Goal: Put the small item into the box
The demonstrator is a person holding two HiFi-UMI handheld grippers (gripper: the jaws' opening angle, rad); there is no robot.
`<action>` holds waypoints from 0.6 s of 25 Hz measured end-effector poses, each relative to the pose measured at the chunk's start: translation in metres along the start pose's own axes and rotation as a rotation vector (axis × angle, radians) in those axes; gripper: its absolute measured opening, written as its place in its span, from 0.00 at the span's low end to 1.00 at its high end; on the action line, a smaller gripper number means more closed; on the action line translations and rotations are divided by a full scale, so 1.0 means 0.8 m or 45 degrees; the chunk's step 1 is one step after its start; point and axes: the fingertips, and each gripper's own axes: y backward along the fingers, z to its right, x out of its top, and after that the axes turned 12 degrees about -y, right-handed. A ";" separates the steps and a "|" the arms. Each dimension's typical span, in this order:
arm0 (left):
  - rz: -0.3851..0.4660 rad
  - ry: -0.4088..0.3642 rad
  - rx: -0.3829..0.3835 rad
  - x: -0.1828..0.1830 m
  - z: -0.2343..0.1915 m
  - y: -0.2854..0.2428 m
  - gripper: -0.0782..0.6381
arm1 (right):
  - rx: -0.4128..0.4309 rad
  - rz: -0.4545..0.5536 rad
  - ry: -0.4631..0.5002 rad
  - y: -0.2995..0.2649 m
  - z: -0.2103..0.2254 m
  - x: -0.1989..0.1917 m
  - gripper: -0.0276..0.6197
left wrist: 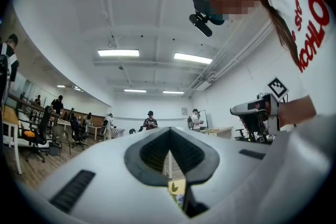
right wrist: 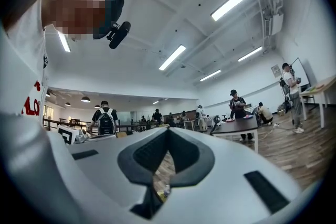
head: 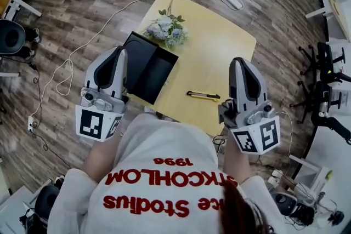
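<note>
Nearest the body: left gripper (head: 116, 56) and right gripper (head: 242, 66) level, fingers (left wrist: 147, 152) pressed together, empty; probably parked before reaching. Next, on desk (head: 219, 46): utility knife (head: 203, 96), nearer right gripper. Beyond: open black box (head: 148, 66), ready to receive; flowers (head: 167, 29) farthest.

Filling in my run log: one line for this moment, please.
left gripper: shut, empty | right gripper: shut, empty | utility knife: on table, untouched | box: open

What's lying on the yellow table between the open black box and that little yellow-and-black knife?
Nothing: in the head view, only bare yellow tabletop separates the open black box from the yellow-and-black utility knife.
</note>
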 end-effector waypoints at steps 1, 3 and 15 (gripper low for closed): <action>-0.006 0.007 -0.008 -0.002 0.001 0.001 0.12 | -0.010 -0.005 0.005 0.001 0.001 -0.001 0.05; -0.016 0.002 -0.023 -0.005 0.003 0.002 0.12 | -0.035 -0.021 0.020 0.004 0.004 -0.005 0.05; -0.159 0.171 -0.047 -0.088 0.018 0.001 0.12 | 0.054 -0.476 -0.145 0.005 0.038 -0.156 0.05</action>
